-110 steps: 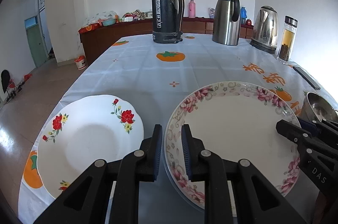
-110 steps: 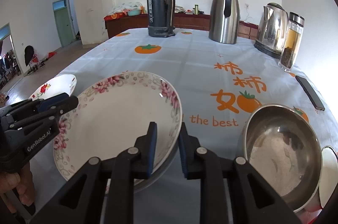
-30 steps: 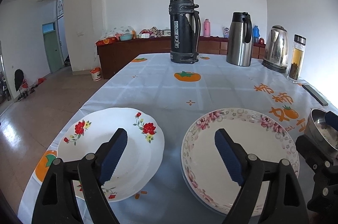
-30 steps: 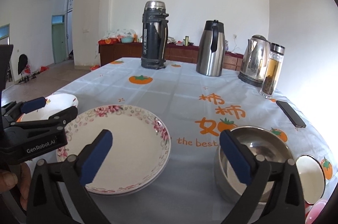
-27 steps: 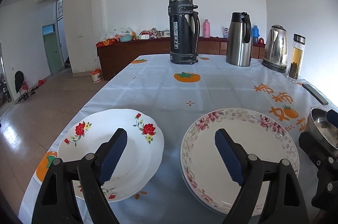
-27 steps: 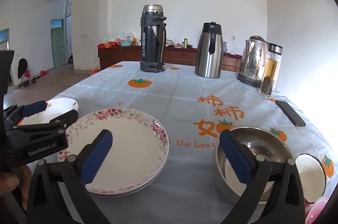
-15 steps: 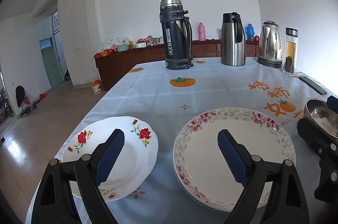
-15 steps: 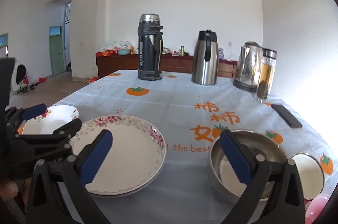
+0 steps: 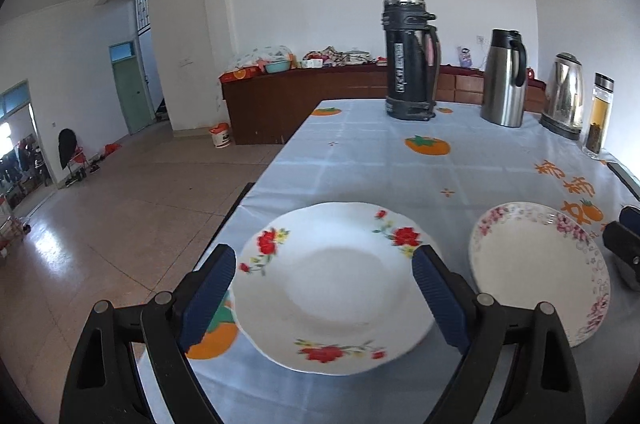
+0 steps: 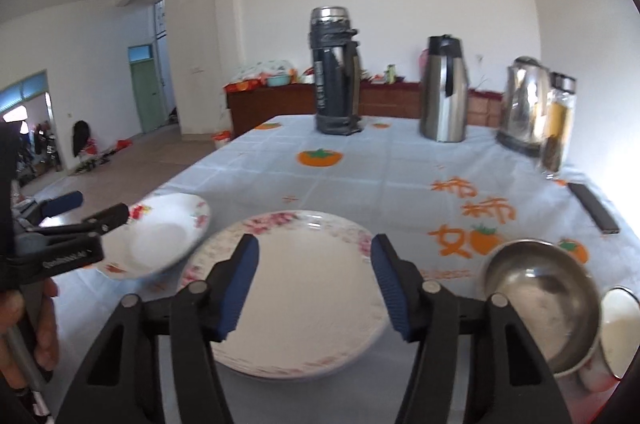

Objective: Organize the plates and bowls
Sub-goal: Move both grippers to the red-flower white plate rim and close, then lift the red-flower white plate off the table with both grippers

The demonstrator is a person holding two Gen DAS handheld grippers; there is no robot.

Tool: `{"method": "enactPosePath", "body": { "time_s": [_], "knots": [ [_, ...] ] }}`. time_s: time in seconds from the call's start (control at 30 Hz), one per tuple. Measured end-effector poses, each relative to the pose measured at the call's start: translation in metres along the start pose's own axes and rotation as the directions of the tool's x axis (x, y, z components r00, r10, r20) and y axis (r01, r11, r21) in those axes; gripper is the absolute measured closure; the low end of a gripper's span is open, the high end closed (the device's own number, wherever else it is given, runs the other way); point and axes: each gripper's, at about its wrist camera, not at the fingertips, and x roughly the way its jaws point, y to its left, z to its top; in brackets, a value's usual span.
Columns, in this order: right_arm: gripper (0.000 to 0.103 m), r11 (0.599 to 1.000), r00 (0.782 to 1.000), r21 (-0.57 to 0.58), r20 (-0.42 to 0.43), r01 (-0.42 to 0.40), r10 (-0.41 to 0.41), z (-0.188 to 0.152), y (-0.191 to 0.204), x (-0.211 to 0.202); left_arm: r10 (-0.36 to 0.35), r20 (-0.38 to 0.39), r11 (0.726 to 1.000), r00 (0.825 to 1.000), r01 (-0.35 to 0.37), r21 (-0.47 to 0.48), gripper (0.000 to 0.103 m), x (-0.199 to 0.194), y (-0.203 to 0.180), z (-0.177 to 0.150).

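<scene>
A white plate with red flowers [image 9: 332, 288] lies near the table's left front corner; it also shows in the right wrist view [image 10: 160, 236]. My left gripper [image 9: 322, 300] is open and hovers over it, one finger on each side. A stack of pink-flowered plates [image 10: 296, 288] lies to its right, also seen in the left wrist view [image 9: 536, 268]. My right gripper [image 10: 314, 288] is open above this stack. A steel bowl [image 10: 540, 304] sits at the right, with a small white bowl [image 10: 620, 324] beside it.
At the table's far end stand a black thermos [image 9: 410, 54], a steel carafe [image 9: 504, 78], a kettle [image 9: 564, 96] and a glass tea jar [image 9: 598, 114]. A black phone [image 10: 592, 212] lies at the right edge. The table's left edge [image 9: 256, 192] drops to the floor.
Both grippers were shut at the pink-flowered plate earlier and have since opened. Now the left gripper has swung left over the red-flowered plate, and the right has swung left over the pink-flowered stack.
</scene>
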Motion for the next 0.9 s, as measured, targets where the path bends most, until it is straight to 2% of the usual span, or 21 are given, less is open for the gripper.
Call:
{"method": "enactPosePath", "body": {
  "time_s": [0.1,0.23,0.47,0.6,0.67,0.9],
  "knots": [
    [0.048,0.994,0.991,0.035,-0.076,-0.106,0.109,0.016,0.016,0.019,0.033,-0.051,0.999,0.998,-0.034,-0.012,0.011,0.017,0.026,0.0],
    [0.055,0.984,0.969,0.044,-0.173,-0.173,0.178,0.029,0.041,0.051,0.04,-0.117,0.997,0.992,-0.047,-0.059,0.011,0.04,0.051,-0.003],
    [0.063,0.983,0.95,0.002,-0.255,-0.186,0.18,0.034,0.084,0.095,0.022,-0.161,0.997,0.987,-0.034,-0.075,0.011,0.063,0.065,-0.004],
    [0.066,0.983,0.93,-0.028,-0.328,-0.184,0.165,0.037,0.102,0.118,-0.004,-0.188,0.995,0.982,-0.014,-0.097,0.011,0.074,0.068,-0.005],
    [0.072,0.983,0.92,-0.041,-0.361,-0.178,0.151,0.038,0.109,0.128,-0.019,-0.192,0.994,0.981,-0.002,-0.11,0.011,0.076,0.071,-0.007],
    [0.073,0.99,0.898,-0.09,-0.437,-0.106,0.056,0.032,0.119,0.156,-0.04,-0.199,0.994,0.979,0.018,-0.108,0.011,0.083,0.07,-0.008]
  ]
}}
